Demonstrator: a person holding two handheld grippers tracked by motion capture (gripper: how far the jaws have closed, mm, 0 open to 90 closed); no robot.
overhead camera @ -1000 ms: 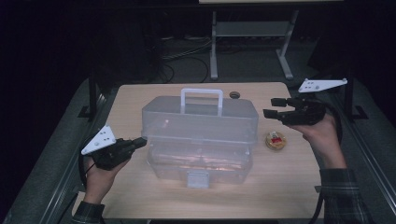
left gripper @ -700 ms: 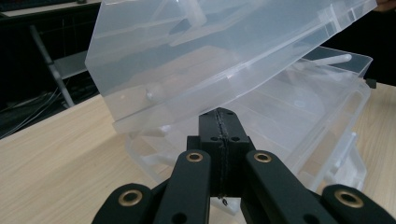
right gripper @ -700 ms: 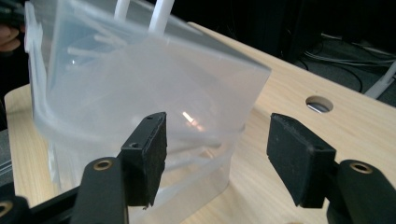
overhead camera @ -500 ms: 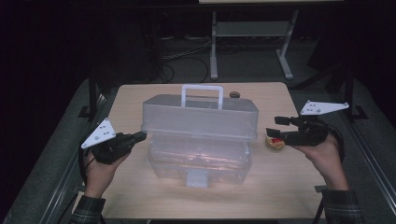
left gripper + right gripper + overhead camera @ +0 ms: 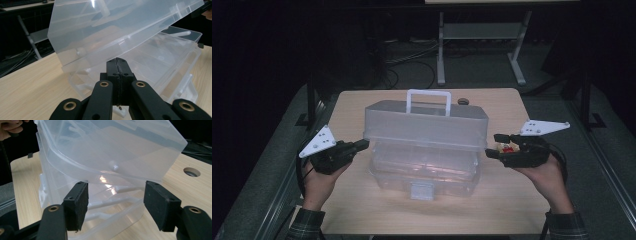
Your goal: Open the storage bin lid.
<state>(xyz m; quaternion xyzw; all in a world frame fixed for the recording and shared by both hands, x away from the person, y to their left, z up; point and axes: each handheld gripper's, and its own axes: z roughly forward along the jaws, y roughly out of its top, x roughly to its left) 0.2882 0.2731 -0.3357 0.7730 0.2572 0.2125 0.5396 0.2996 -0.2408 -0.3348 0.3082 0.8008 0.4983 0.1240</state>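
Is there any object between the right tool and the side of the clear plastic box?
Nothing visible. The right tool, jaws open, sits just off the end of the clear plastic box with only bare table between. The small red item lies beside the tool, apparently not in its path.

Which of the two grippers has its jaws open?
The right gripper: its jaws stand apart beside the clear box. The left gripper is shut.
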